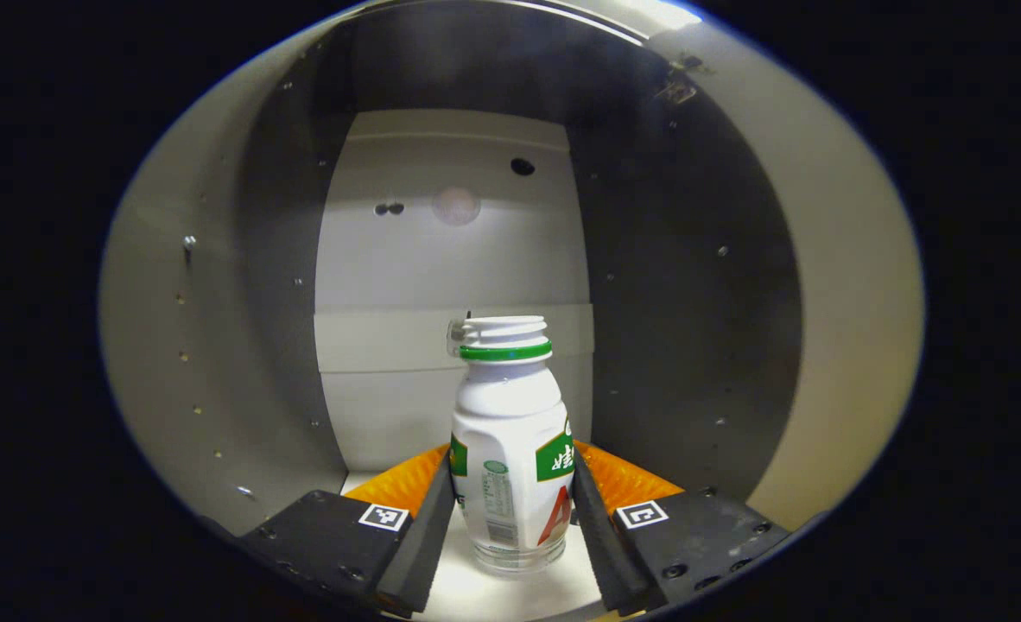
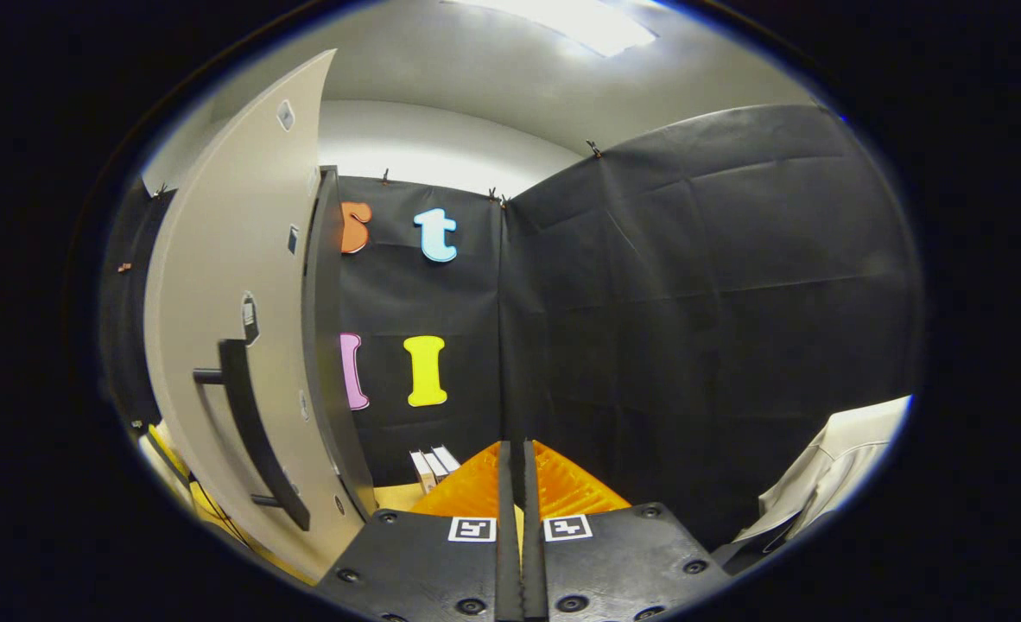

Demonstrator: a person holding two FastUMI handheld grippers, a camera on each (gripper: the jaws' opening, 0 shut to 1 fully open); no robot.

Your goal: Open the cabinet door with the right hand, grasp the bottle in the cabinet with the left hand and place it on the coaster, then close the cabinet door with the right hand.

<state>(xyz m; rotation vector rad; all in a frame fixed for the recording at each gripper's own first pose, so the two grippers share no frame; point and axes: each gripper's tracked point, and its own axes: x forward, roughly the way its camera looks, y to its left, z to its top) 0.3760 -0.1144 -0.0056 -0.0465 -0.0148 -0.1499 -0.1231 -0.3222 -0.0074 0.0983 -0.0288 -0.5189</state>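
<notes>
Left gripper (image 1: pixel 510 510) is reaching into the cabinet (image 1: pixel 675 285), and its two fingers are sitting tight against both sides of the white bottle (image 1: pixel 510 449). That bottle is standing upright on the pale cabinet floor, in front of the back wall. Right gripper (image 2: pixel 516 518) is holding nothing, with its fingers pressed together. To its left, the cabinet door (image 2: pixel 225 345) is standing open, showing its dark handle (image 2: pixel 251 432).
</notes>
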